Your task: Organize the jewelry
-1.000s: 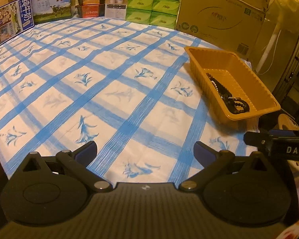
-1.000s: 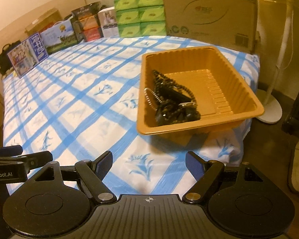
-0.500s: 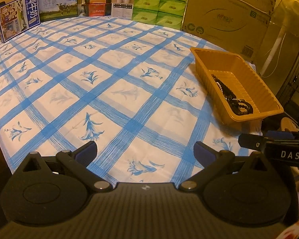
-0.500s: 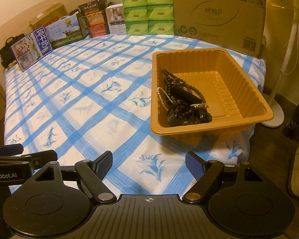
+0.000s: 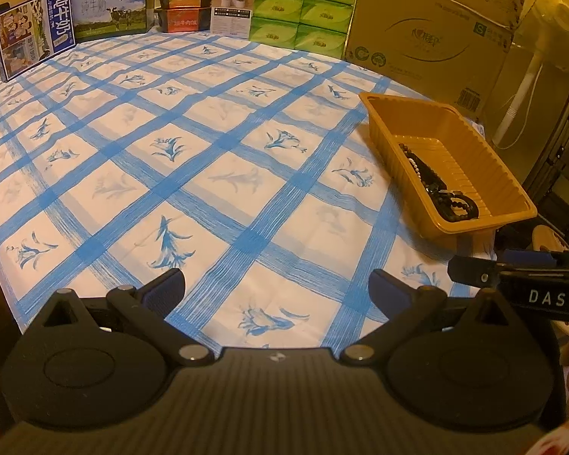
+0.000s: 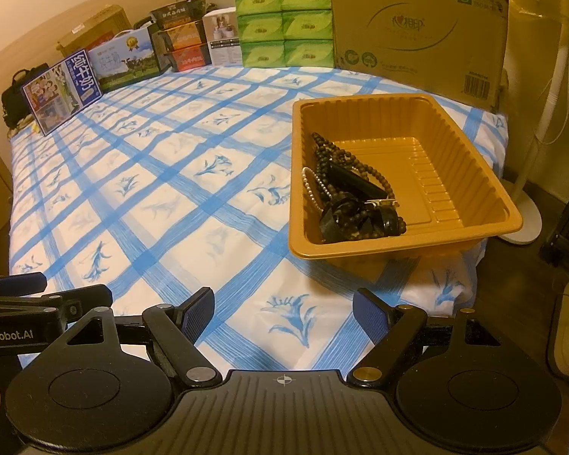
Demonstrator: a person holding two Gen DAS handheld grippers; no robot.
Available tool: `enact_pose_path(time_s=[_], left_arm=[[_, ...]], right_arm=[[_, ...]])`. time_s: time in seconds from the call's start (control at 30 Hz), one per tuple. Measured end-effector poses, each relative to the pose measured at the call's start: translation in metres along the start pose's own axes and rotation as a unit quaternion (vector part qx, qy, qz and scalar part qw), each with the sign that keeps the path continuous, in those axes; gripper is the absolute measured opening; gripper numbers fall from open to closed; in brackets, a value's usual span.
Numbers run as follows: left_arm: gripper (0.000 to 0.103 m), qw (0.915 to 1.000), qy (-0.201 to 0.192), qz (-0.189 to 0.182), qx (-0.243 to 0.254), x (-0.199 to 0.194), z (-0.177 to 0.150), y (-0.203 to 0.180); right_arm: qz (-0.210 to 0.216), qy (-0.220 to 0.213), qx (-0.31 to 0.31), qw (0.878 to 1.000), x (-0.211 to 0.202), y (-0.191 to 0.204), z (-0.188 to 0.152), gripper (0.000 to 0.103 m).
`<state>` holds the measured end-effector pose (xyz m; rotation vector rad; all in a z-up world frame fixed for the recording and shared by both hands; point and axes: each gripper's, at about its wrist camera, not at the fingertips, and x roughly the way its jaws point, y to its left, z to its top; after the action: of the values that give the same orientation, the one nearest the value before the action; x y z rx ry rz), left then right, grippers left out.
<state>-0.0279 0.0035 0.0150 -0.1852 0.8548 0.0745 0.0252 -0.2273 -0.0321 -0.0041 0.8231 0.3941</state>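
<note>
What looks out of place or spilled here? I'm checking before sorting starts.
Nothing has spilled. The dark bead strands and pearl strand lie tangled in one corner of the orange ribbed plastic tray, which sits near the blue-checked cloth's edge.

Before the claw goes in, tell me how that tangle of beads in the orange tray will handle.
The bead strands look limp and intertwined, so lifting one probably drags others along. Round beads may slip between pads. The thin-walled orange tray seems light and might slide on the cloth.

A smooth, slightly glossy plastic tray (image 6: 474,174) with ribbed walls is sitting on a matt woven cloth (image 6: 170,204). Dark beads (image 6: 360,174) inside are looking polished. Far behind, a big box (image 6: 417,26) is showing plain matt cardboard.
</note>
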Motion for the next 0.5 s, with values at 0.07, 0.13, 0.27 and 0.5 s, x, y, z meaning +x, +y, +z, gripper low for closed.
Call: enact_pose_path(time_s=[0.07,0.13,0.27,0.5], left_arm=[[0.102,1.0000,0.000,0.000,0.000,0.0001,-0.0003,-0.0001],[0.102,1.0000,-0.001,-0.001,0.000,0.0001,-0.0005,0.0003],[0.102,1.0000,-0.001,-0.001,0.001,0.0004,-0.0004,0.0001],[0.102,1.0000,-0.001,0.000,0.001,0.0001,-0.0003,0.0003]], right_arm=[[-0.001,0.000,-0.001,1.000,0.0000,0.0010,0.0000,0.080],[-0.001,-0.001,0.000,1.000,-0.0002,0.0010,-0.0001,0.080],[-0.001,-0.001,0.000,1.000,-0.0002,0.0011,-0.0003,0.080],[-0.001,-0.001,-0.001,1.000,0.0001,0.0015,0.0001,0.080]])
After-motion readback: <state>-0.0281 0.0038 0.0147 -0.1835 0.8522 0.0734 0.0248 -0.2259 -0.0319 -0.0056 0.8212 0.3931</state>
